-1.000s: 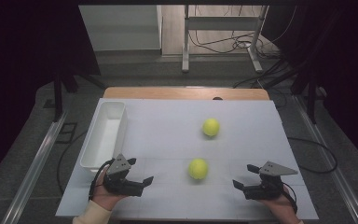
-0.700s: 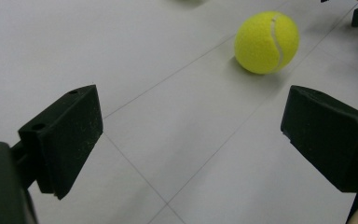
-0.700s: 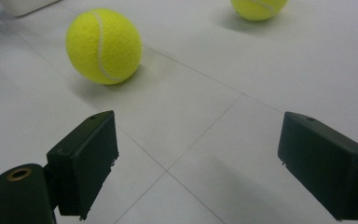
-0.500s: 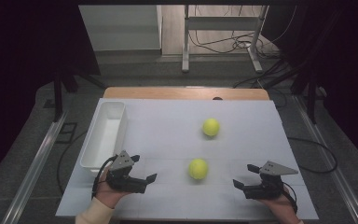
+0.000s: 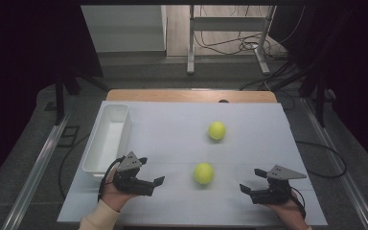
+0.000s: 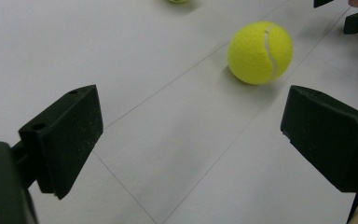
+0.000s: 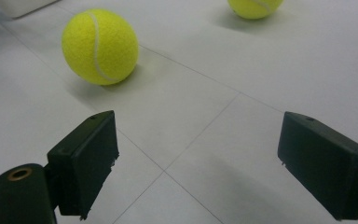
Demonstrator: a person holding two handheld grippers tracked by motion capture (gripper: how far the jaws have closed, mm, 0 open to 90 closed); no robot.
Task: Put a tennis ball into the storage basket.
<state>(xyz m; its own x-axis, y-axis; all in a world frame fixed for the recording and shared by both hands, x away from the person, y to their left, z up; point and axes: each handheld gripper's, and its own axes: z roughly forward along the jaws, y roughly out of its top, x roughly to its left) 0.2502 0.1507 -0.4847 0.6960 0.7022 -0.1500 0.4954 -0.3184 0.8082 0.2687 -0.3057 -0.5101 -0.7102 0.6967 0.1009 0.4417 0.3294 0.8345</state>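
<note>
Two yellow tennis balls lie on the white table. The near ball [image 5: 203, 173] [image 6: 260, 52] [image 7: 99, 46] rests between my two grippers. The far ball [image 5: 216, 130] [image 7: 255, 8] lies farther back, a sliver of it [image 6: 177, 1] at the top edge of the left gripper view. My left gripper [image 5: 154, 182] [image 6: 193, 140] stands open at the front left, its jaws aimed towards the near ball and a short way from it. My right gripper [image 5: 245, 188] [image 7: 196, 163] stands open at the front right, with nothing between its jaws. The right gripper's jaws [image 6: 354, 18] show in the left gripper view's top right corner.
A white rectangular bin [image 5: 108, 137] stands along the table's left side, just behind my left hand; its corner [image 7: 21, 5] shows in the right gripper view. The table's wooden far edge [image 5: 191, 96] lies beyond. Metal stand legs and cables sit on the floor behind.
My left gripper has shifted slightly right and forward towards the near ball. The balls and the right gripper have stayed put.
</note>
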